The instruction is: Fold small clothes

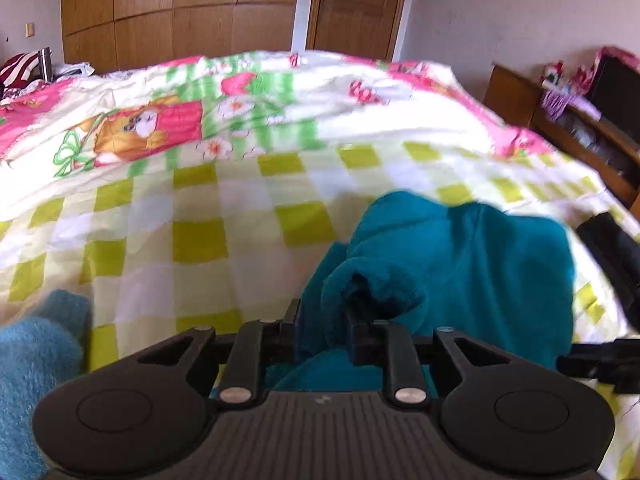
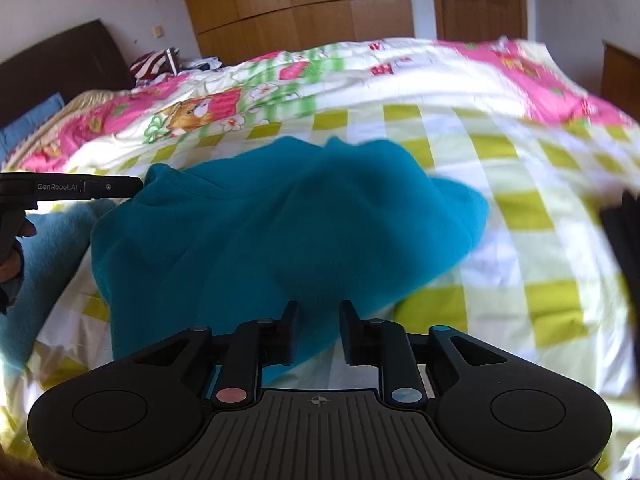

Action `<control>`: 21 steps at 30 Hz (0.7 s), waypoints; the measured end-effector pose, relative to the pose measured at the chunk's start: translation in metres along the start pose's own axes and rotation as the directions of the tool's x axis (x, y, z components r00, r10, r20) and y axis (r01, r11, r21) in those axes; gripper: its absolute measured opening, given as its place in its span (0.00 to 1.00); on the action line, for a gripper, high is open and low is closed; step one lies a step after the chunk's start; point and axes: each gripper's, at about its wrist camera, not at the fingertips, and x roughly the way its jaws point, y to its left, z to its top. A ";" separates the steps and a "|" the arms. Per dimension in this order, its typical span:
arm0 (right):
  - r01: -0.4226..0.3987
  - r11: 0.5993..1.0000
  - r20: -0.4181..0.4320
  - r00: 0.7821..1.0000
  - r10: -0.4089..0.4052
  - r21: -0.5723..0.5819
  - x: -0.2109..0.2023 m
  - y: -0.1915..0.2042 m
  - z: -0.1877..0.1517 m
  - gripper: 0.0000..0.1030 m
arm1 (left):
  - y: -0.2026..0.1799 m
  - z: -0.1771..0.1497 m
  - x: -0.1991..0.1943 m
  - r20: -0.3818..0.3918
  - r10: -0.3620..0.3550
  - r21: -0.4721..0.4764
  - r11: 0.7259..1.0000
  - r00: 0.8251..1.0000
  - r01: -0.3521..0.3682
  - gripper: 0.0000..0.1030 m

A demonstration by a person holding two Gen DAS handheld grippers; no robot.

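A small teal fleece garment (image 2: pixel 280 216) lies bunched on the checked bedcover (image 2: pixel 520 216). In the left wrist view the same garment (image 1: pixel 460 264) sits right of centre. My left gripper (image 1: pixel 323 320) is shut on a fold of its near edge, cloth bulging between the fingers. My right gripper (image 2: pixel 318 320) is shut on the garment's near edge, with teal cloth between its fingers. The left gripper's body (image 2: pixel 72 188) shows at the left edge of the right wrist view. The right gripper (image 1: pixel 612 256) shows as a blurred dark shape at the right edge of the left wrist view.
A light blue fuzzy cloth (image 1: pixel 36 360) lies at the near left, also seen in the right wrist view (image 2: pixel 48 256). A floral quilt (image 1: pixel 240 100) covers the far bed. A wooden sideboard (image 1: pixel 568 120) stands on the right. Wardrobe and door lie beyond.
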 end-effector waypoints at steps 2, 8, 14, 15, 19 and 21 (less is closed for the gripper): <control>-0.028 0.989 -0.002 1.000 0.028 0.148 0.012 -0.018 -0.001 0.48 | 0.004 -0.013 0.017 -0.050 0.042 -0.022 0.999 0.998 -0.043 0.35; -0.085 0.961 0.014 0.996 0.084 0.263 0.051 -0.038 0.035 0.46 | 0.009 -0.038 0.010 -0.054 -0.045 -0.207 0.978 0.998 0.033 0.36; 0.029 0.989 -0.016 1.000 -0.027 0.146 0.075 -0.052 0.081 0.36 | -0.033 -0.064 -0.014 -0.055 -0.067 -0.216 0.975 0.996 0.054 0.40; 0.059 0.992 0.004 0.998 -0.060 0.109 0.073 -0.050 0.084 0.35 | -0.028 -0.064 -0.022 -0.046 -0.077 -0.249 0.966 0.996 0.063 0.40; 0.132 0.991 0.157 0.980 -0.125 -0.035 0.022 -0.042 0.068 0.36 | -0.023 -0.050 -0.061 0.016 -0.010 -0.215 0.976 1.000 0.013 0.40; 0.075 0.990 0.167 0.985 -0.054 -0.123 -0.009 -0.036 0.043 0.35 | -0.033 -0.035 -0.079 0.082 0.007 -0.142 0.990 0.997 0.005 0.39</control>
